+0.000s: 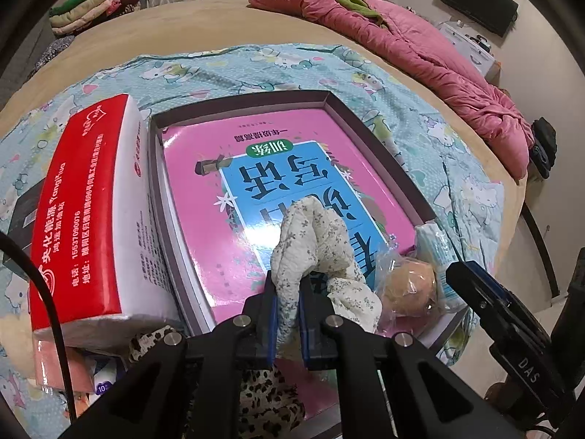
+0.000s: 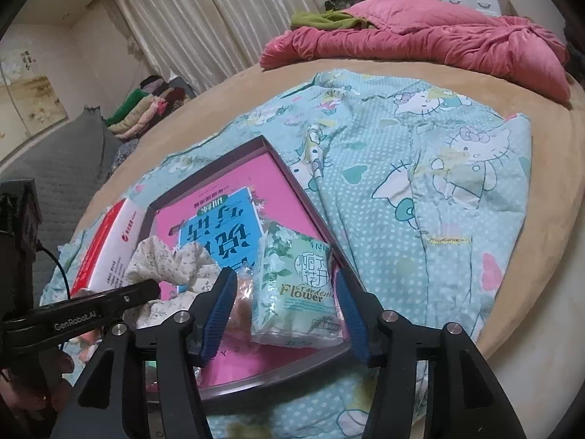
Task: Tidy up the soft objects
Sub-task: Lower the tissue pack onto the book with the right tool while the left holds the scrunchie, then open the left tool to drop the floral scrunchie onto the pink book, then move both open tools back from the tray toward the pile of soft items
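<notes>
My left gripper is shut on a cream floral cloth, which bunches up over the pink book lying in a dark-rimmed shallow box. In the right wrist view my right gripper stands open around a green "Flower" tissue pack that rests on the box's near right corner. Its left pad is clearly apart from the pack. A bun in clear wrap lies between the cloth and the pack. A red-and-white tissue pack leans against the box's left side.
The box sits on a light blue cartoon-cat blanket spread over a tan bed. A pink quilt is heaped at the far right. Folded clothes are stacked at the far left. A leopard-print cloth lies under my left gripper.
</notes>
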